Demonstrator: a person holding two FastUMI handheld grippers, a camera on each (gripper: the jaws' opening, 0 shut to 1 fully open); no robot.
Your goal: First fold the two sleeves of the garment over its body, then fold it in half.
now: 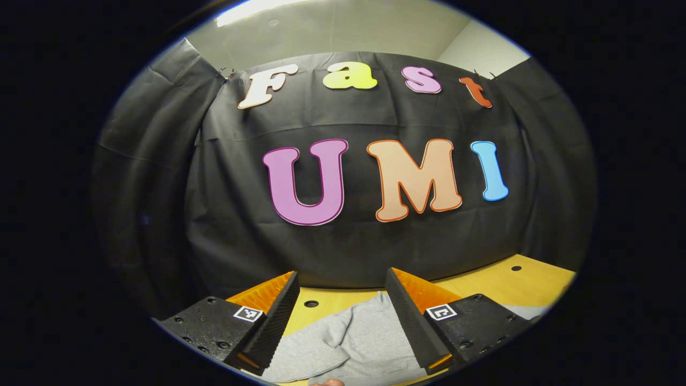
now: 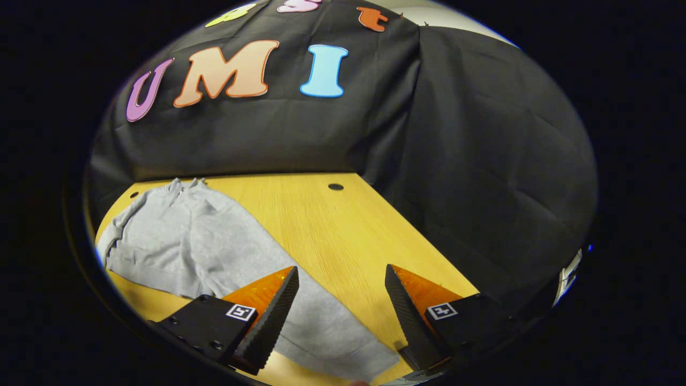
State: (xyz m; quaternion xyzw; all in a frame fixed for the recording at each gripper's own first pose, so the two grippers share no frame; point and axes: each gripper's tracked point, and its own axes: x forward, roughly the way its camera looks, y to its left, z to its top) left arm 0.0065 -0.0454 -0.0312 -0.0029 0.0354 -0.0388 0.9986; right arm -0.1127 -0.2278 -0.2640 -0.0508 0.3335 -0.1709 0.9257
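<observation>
**Both grippers up and spread wide**

Left gripper point(image 1: 341, 316) sits level, nose pointed straight ahead, its two fingers point(image 1: 270, 327) splayed wide apart with nothing pinched between them. A sliver of a hand point(image 1: 328, 383) peeks in at the very bottom edge of the left gripper view.

Over to the right gripper point(image 2: 341, 313): it tips downward, angled over the work surface, jaws just as wide, fingers point(image 2: 268, 321) clear of any contact and gripping nothing at all.

Wooden table point(image 2: 332, 225) (with round holes); grey garment point(image 2: 214, 246) lies flat on it.
</observation>
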